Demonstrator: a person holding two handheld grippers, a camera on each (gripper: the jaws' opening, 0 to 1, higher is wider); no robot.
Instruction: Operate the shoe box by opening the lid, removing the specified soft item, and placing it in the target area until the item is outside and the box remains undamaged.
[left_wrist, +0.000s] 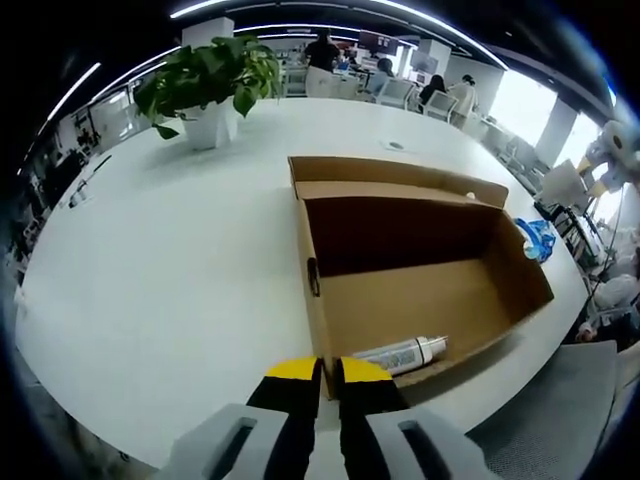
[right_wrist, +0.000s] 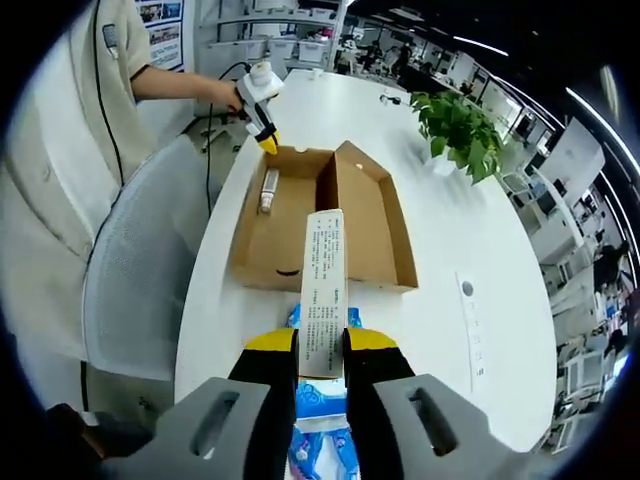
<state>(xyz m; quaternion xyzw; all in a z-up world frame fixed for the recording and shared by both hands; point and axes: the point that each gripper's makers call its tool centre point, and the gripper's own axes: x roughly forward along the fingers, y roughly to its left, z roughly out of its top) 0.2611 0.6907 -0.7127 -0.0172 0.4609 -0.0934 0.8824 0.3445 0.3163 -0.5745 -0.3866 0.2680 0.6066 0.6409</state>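
Observation:
The brown cardboard shoe box (left_wrist: 400, 290) lies open on the white table, its lid (left_wrist: 395, 172) folded back on the far side. A white tube (left_wrist: 402, 353) rests inside against the near wall. My left gripper (left_wrist: 330, 372) sits at the box's near corner with its yellow-tipped jaws closed on the wall edge. It also appears at the far corner of the box (right_wrist: 320, 225) as the left gripper (right_wrist: 264, 138), held by a person's hand. My right gripper (right_wrist: 322, 345) is shut on a long white printed carton (right_wrist: 325, 285), held above a blue-and-white packet (right_wrist: 320, 425).
A potted plant (left_wrist: 215, 85) stands on the round white table (left_wrist: 150, 300) beyond the box. The blue packet (left_wrist: 535, 238) lies beside the box's right end. A grey mesh chair (right_wrist: 140, 290) stands at the table edge beside a person (right_wrist: 60, 150). People sit in the background.

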